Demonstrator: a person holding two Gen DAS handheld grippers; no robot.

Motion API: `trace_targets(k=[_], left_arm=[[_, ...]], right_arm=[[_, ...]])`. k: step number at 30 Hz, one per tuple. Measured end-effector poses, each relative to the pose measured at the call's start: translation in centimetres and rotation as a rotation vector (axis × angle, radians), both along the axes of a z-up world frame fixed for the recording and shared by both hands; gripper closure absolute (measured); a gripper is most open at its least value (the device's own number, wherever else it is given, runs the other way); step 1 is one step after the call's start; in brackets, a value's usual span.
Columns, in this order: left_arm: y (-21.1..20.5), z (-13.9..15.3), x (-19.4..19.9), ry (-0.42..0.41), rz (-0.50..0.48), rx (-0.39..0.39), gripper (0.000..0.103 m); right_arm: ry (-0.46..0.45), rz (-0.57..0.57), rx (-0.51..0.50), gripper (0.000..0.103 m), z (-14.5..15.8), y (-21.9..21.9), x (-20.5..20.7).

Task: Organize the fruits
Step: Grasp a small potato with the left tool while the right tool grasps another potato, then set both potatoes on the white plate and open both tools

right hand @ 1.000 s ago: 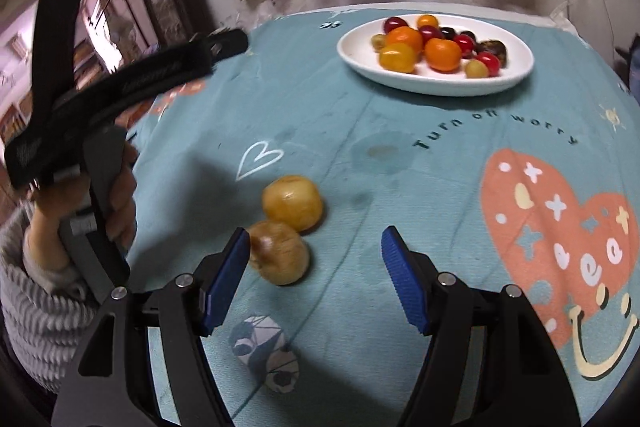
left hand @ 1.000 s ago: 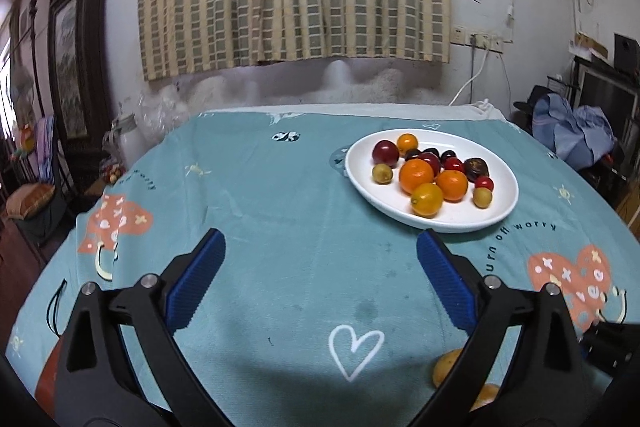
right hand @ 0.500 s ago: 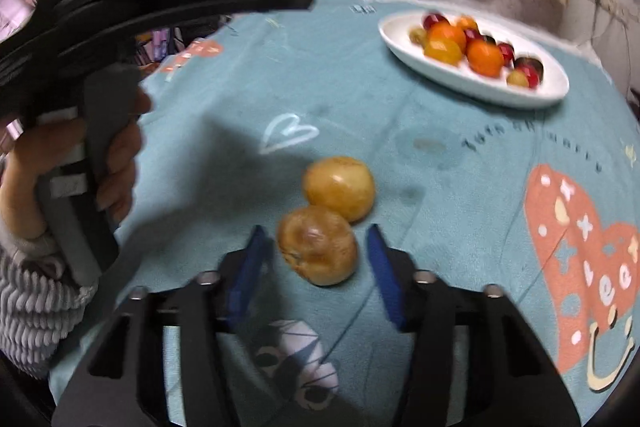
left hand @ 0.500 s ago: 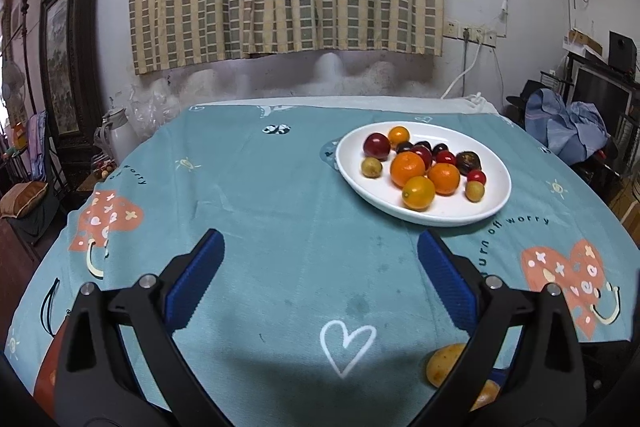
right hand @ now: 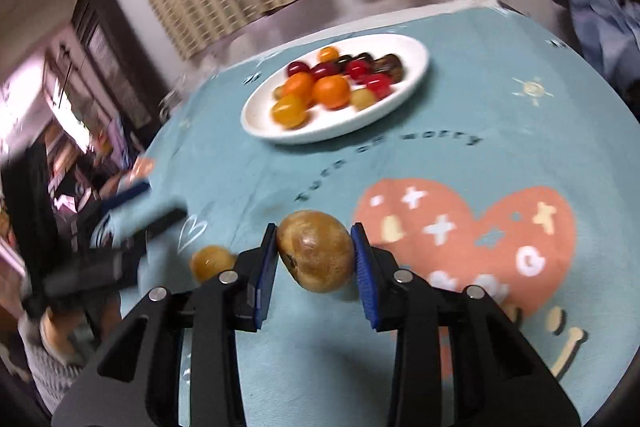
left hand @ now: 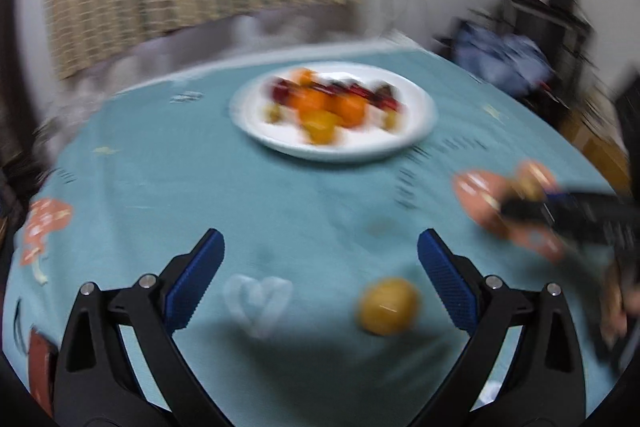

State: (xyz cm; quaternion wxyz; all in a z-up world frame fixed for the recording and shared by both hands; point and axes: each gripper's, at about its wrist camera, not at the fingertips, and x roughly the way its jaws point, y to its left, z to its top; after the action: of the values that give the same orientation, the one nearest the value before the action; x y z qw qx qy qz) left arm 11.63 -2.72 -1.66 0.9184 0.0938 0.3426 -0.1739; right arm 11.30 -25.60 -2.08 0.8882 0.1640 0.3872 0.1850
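Note:
My right gripper (right hand: 316, 241) has its jaws closing, and both blue pads press on a brownish-yellow round fruit (right hand: 316, 257) held above the teal tablecloth. A second yellow fruit (right hand: 210, 261) lies on the cloth just to its left. The left wrist view is blurred. There the same yellow fruit (left hand: 388, 307) lies between the fingers of my open left gripper (left hand: 320, 263), close to the right finger and touching neither. A white oval plate (right hand: 416, 67) with several orange, red, dark and yellow fruits stands farther back, and its rim (left hand: 420, 123) also shows in the left view.
The round table carries a teal cloth (right hand: 500, 131) with a pink heart print (right hand: 472, 227). The other gripper and a hand in a grey knit sleeve (right hand: 48, 367) are at the left. A chequered curtain, dark furniture and clothes on a chair surround the table.
My right gripper has closed on the nearer fruit and carried it to the right, away from the other one. The left gripper has swung down toward the fruit left on the cloth.

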Motion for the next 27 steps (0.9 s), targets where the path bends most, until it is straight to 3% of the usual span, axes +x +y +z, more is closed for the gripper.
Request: trace_targets(k=[3, 6, 9, 11, 16, 22, 27], left_arm=[[-2.1, -1.5, -1.0, 0.010, -0.084, 0.082, 0.004], [-2.4, -2.7, -0.6, 0.051, -0.094, 0.095, 0.006], [-1.6, -3.3, 0.2, 0.115, -0.091, 0.037, 0.027], [-1.3, -3.8, 0.8, 0.150, -0.089, 0.010, 0.046], [-1.5, -4.4, 1.2, 0.191, -0.121, -0.026, 0.065], [-1.0, -3.3, 1.4, 0.143, -0.078, -0.051, 0.066], [0.5, 1.1, 4.9, 0.061, 0.028, -0.102, 0.066]], right_arm=[[-0.004, 0.002, 0.007, 0.066, 0.2, -0.1, 0.1], [0.003, 0.010, 0.013, 0.066, 0.1, 0.2, 0.0], [0.006, 0.015, 0.020, 0.066, 0.0, 0.0, 0.5], [0.009, 0.016, 0.019, 0.066, 0.0, 0.0, 0.4], [0.014, 0.017, 0.016, 0.066, -0.2, 0.1, 0.5], [0.008, 0.002, 0.027, 0.066, -0.1, -0.1, 0.7], [-0.038, -0.017, 0.025, 0.066, 3.1, -0.3, 3.2]])
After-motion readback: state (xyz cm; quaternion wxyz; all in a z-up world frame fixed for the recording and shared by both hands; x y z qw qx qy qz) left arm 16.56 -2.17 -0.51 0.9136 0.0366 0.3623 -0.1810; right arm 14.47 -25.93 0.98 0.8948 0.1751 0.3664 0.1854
